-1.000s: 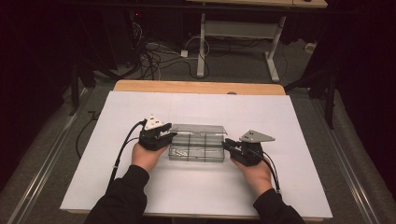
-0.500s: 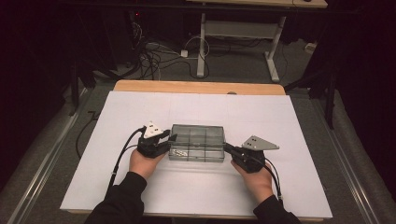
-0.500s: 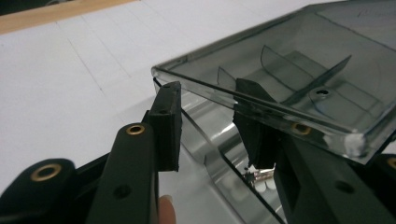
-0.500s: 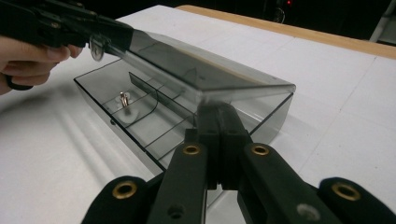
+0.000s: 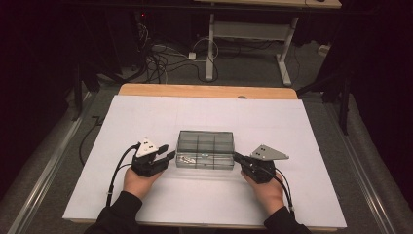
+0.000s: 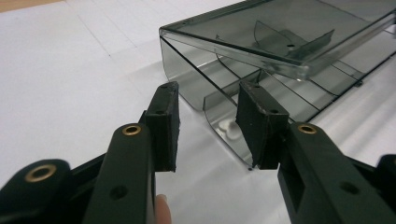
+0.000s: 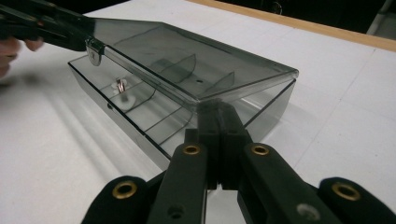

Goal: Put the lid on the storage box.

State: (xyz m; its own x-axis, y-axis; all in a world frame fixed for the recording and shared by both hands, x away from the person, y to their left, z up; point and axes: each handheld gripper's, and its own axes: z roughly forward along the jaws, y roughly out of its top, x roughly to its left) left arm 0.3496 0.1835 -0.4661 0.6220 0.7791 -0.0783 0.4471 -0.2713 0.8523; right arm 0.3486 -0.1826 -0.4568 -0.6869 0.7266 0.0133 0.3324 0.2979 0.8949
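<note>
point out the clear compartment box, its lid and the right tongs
clear compartment box (image 5: 204, 162), high view, front wall
lid (image 7: 187, 65), right gripper view, middle of the raised smoky panel
right tongs (image 7: 218, 123), right gripper view, closed tips at the box's near corner

Light from overhead falls evenly on my white counter (image 5: 146, 126) while the room at the top of the frame stays dark, the box lid (image 7: 187, 60) glares softly, and my nearest gripper parts blur.

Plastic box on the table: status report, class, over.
Left hand-held gripper open at the plastic box corner. Right hand-held gripper shut under the lid, lid ajar. Nothing in the way.
</note>
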